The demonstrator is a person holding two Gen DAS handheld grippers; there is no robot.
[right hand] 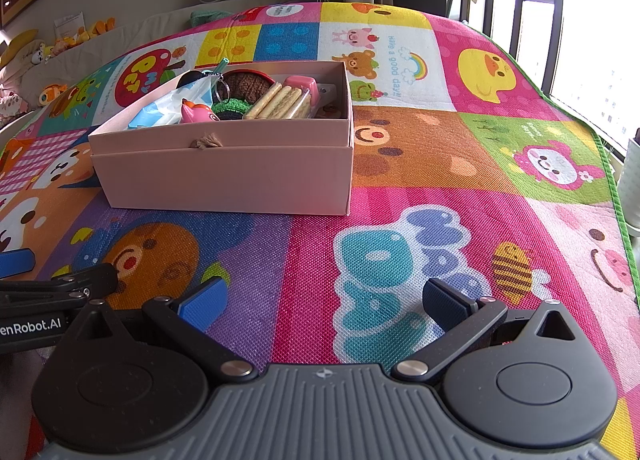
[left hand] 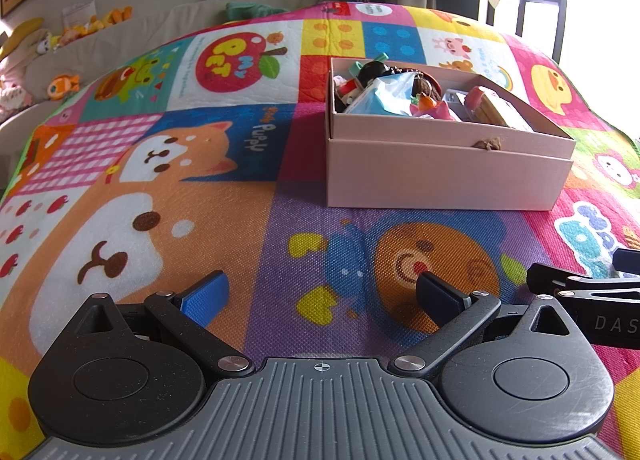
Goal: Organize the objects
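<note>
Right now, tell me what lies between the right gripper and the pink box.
Only bare play mat: in the right wrist view nothing rests on the stretch from the right gripper, jaws open, to the pink box.

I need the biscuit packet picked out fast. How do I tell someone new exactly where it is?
Find the pink box sitting on the colourful play mat. Look inside at its far right end, beside a pink lidded container. The biscuit packet is the clear wrapper showing rows of long tan biscuits, unlike the crocheted and plastic toys around it.

Pale pink box (right hand: 224, 180), multicolour cartoon-patchwork mat (right hand: 400, 188), blue pads on blk jaws.
</note>
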